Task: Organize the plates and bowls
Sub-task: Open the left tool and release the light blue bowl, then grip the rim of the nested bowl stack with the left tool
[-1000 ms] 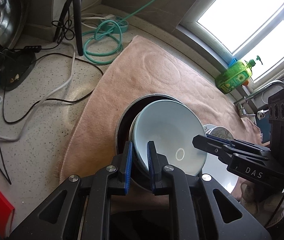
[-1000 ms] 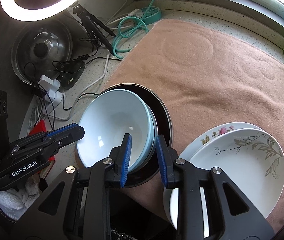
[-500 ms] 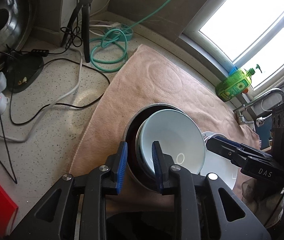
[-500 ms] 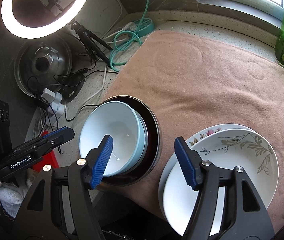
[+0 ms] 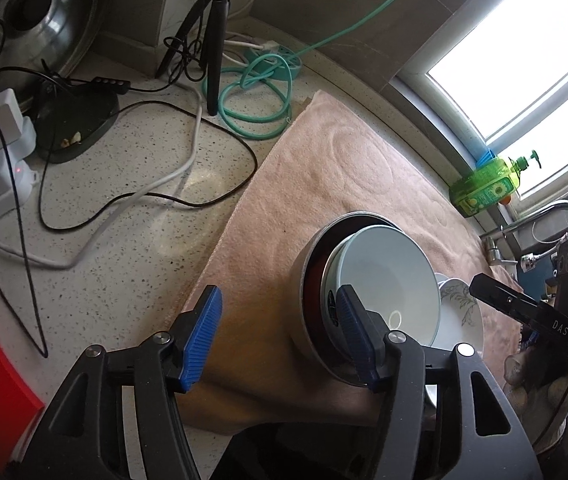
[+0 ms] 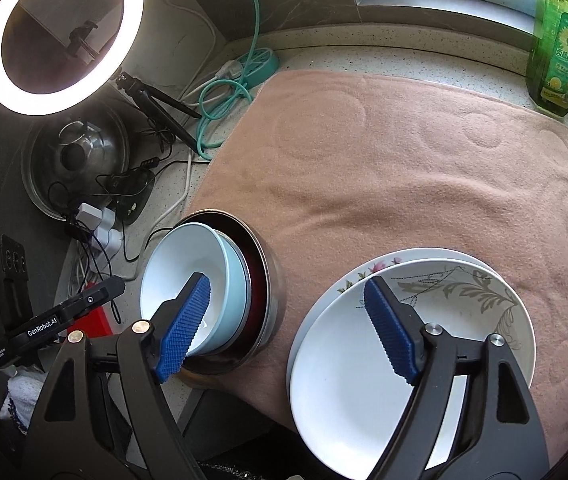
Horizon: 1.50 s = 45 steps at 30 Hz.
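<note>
bright window (image 5: 523,72) glare, glowing ring light (image 6: 62,36), fisheye-bent dark edges.

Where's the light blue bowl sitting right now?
The light blue bowl sits nested in the dark metal-rimmed bowl at the pink towel's left edge in the right wrist view, beside the stacked floral plates.

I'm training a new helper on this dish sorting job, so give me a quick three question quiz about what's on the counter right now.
1. True or false: the light blue bowl sits inside the dark metal-rimmed bowl.
2. Multiple choice: the two stacked plates rest on A) bare counter, B) the pink towel, C) a red tray.
3. Fill in: both the left claw and the right claw are ____, gripping nothing.

Key: 1 true; 2 B; 3 open. The jaws of both claws have just been opening, with nothing pressed between the pads.
</note>
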{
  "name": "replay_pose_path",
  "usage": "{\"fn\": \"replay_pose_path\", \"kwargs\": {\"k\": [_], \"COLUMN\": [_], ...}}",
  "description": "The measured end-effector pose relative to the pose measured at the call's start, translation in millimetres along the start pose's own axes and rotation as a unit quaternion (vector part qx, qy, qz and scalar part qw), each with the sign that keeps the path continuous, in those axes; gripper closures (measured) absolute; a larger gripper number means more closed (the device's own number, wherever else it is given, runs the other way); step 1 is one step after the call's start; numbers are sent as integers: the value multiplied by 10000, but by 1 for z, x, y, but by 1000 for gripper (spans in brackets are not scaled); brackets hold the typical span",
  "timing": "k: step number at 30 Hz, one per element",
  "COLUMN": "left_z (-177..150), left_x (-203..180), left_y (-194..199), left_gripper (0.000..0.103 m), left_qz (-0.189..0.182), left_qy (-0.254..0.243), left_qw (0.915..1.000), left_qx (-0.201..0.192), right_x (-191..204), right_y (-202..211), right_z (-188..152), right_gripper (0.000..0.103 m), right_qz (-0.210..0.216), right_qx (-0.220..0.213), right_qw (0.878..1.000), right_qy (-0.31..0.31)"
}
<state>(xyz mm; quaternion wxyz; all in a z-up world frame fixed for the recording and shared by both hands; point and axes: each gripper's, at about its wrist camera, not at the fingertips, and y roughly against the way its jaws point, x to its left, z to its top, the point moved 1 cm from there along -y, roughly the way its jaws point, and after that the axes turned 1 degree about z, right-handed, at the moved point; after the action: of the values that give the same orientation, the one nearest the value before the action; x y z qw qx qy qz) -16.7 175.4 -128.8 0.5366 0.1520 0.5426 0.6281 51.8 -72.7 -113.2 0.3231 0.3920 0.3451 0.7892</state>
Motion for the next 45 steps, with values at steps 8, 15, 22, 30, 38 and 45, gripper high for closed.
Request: {"fn": "replay_pose_path", "kwargs": {"k": [8,15,22,30,38,45], "left_z": [-8,-8,-9,-10,-9,-7], "left_x": [2,0,-3,-5,-5,-9], "left_y": [-6,-9,-16,-22,-29,-36], "left_gripper": [44,47,71,83,87,91], "left_qz": [-35,-109,-207,-287,-317,-337], "left_qy": [39,12,-27,-61,-80,-126], "left_qw": [10000,9999,9997,9993,9991,9987], "left_qx": [76,71,134,211,271,353], "right_x": [-7,-10,-10,-5,-7,-5], "right_y": [-7,-14,-26,-38,-47,-55], "right_z": [0,-2,-4,-8,-9,-9], "right_gripper": [21,28,57,69,74,86], "right_qz": [193,324,368,431,466,518], "right_qx": [61,160,335,515,617,723], "right_qw": [9998,9992,9986,9977,9969,9959], "right_qy": [-81,-178,-199,-110,-134,-142]}}
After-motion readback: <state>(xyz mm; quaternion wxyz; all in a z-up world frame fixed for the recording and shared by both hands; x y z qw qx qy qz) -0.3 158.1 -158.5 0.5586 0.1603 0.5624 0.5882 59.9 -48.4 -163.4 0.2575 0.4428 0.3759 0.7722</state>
